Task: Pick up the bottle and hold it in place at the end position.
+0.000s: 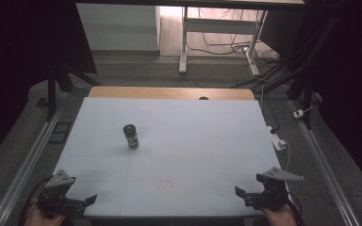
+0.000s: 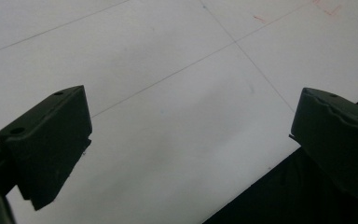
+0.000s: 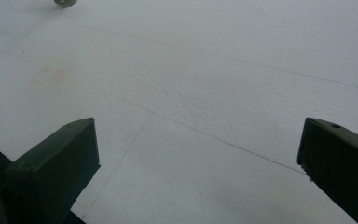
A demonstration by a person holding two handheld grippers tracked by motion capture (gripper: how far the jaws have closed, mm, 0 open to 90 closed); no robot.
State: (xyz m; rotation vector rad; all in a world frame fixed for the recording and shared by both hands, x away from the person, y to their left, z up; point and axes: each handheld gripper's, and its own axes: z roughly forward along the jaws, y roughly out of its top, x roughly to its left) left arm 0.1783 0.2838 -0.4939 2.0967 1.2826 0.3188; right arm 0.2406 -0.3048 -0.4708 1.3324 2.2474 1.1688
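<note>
A small dark jar (image 1: 131, 135) with a dark lid stands upright on the white table top (image 1: 193, 141), left of centre. Its base just shows at the top edge of the right gripper view (image 3: 65, 2). My left gripper (image 1: 87, 201) rests at the near left corner of the table, far from the jar. It is open with nothing between its jaws (image 2: 191, 135). My right gripper (image 1: 241, 195) sits at the near right corner, also open and holding nothing (image 3: 198, 158). A hand holds each gripper at the table's front edge.
A white power strip (image 1: 277, 140) with a cable lies off the table's right edge. A wooden strip (image 1: 169, 92) runs along the far edge. A faint red mark (image 1: 165, 184) is on the near middle. Desk legs (image 1: 184, 42) and cables stand beyond.
</note>
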